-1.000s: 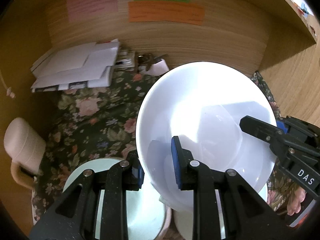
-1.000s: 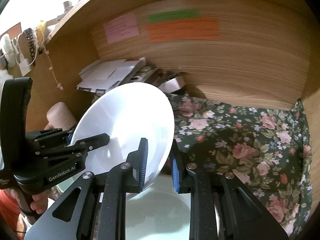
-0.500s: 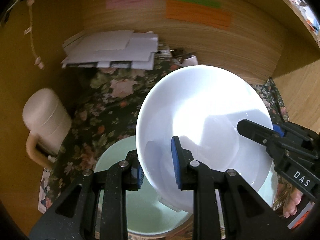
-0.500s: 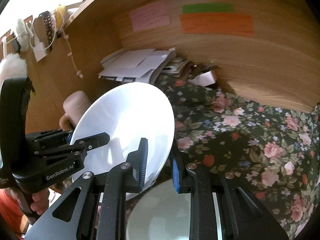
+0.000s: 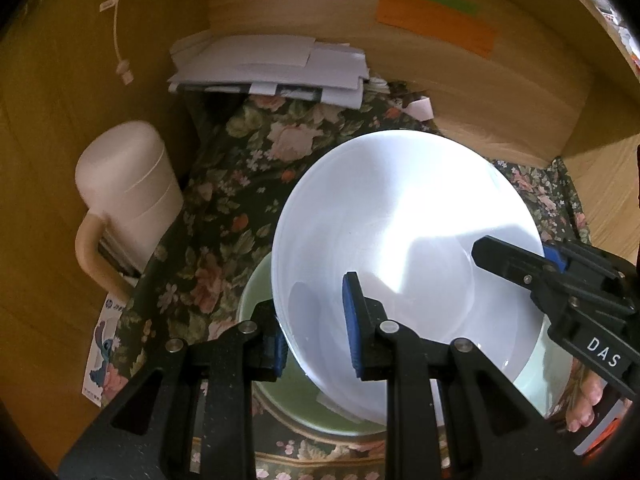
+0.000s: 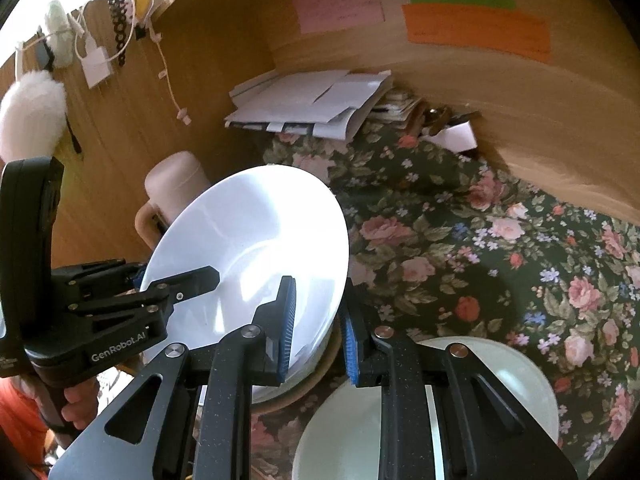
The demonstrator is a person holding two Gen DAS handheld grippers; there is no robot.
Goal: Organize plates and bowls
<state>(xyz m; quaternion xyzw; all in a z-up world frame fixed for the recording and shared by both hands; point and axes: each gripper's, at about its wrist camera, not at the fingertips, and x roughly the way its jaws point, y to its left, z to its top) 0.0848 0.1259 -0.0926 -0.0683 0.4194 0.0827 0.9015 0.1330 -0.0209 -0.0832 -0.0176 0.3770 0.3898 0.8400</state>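
White bowl [image 5: 404, 248], smooth, glossy and round, was clamped by its rim on two sides. The left gripper [image 5: 316, 340] pinched the near edge between blue ribbed pads, one pad inside the bowl and one outside. The right gripper [image 6: 318, 332] gripped the opposite rim the same way, its fingers almost together on the thin wall. The bowl hung tilted in the air over a floral cloth [image 6: 500, 248], dark green with pink roses.

Directly below it sat a pale green bowl [image 5: 288, 392], mostly hidden by the white one; only a crescent of its rim and inside showed. In the right wrist view a second pale dish [image 6: 520, 372] lay under the right gripper's black arms, its shape partly cut off. A tan curved edge beneath the white bowl was too hidden to identify.

Part of a hand [image 6: 78, 404] showed on the left gripper's handle, the rest out of frame.

Around stood a cream lidded mug [image 5: 128, 196] with a looped handle against the wooden side wall, a loose stack of white papers [image 5: 272, 64] at the back, and pink, green and orange paper notes [image 6: 476, 28] stuck on the wooden back panel. Their writing was unreadable.
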